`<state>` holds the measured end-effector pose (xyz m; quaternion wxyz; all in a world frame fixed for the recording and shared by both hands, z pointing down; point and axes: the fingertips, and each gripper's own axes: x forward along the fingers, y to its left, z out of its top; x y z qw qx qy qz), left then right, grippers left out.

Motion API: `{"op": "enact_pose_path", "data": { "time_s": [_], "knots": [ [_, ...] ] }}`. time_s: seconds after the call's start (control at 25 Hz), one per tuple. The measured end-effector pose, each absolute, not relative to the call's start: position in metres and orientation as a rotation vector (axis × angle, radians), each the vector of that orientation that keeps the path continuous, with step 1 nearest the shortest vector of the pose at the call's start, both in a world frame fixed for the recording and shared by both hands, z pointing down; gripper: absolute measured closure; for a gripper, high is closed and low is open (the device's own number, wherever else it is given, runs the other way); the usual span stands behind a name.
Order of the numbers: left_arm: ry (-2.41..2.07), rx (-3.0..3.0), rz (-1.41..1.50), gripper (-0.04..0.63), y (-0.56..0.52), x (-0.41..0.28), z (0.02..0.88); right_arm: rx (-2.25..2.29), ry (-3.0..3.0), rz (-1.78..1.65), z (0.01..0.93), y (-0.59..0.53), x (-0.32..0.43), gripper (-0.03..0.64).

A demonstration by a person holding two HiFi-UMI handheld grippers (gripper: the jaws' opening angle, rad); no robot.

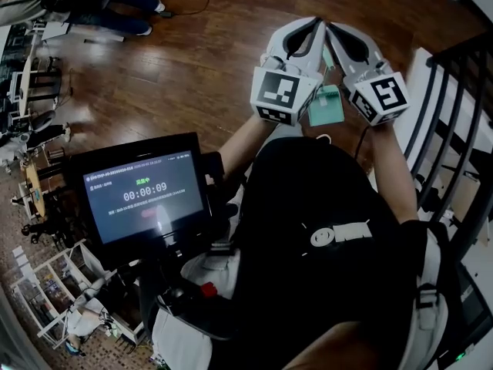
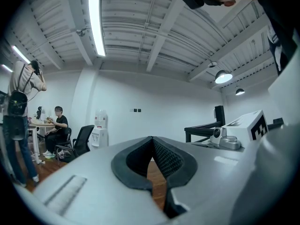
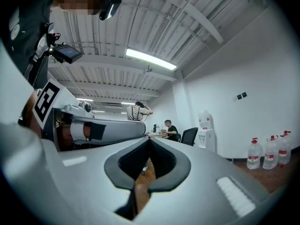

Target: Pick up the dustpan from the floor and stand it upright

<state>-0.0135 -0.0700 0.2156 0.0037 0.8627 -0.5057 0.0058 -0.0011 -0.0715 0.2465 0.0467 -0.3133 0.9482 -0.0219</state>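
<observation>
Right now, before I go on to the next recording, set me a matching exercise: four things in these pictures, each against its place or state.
Things:
1. screen
2. left gripper
3. water dispenser
4. water bottles

Places or states:
A. shut, nothing between the jaws
B. standing in a row, red on top
C. showing a timer
D. beside a black office chair

Pairs: 1-C, 2-A, 3-D, 4-B.
</observation>
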Motion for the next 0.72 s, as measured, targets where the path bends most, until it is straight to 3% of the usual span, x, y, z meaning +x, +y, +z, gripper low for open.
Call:
{"op": "enact_pose_path", "data": {
  "time_s": [0.72],
  "knots": [
    [-1.562,2.662,-0.018,0.575,-0.070,-0.022,0.228,-0.986,2.877,-0.075,0.246,-0.073,-0.008,0.614]
  ]
}}
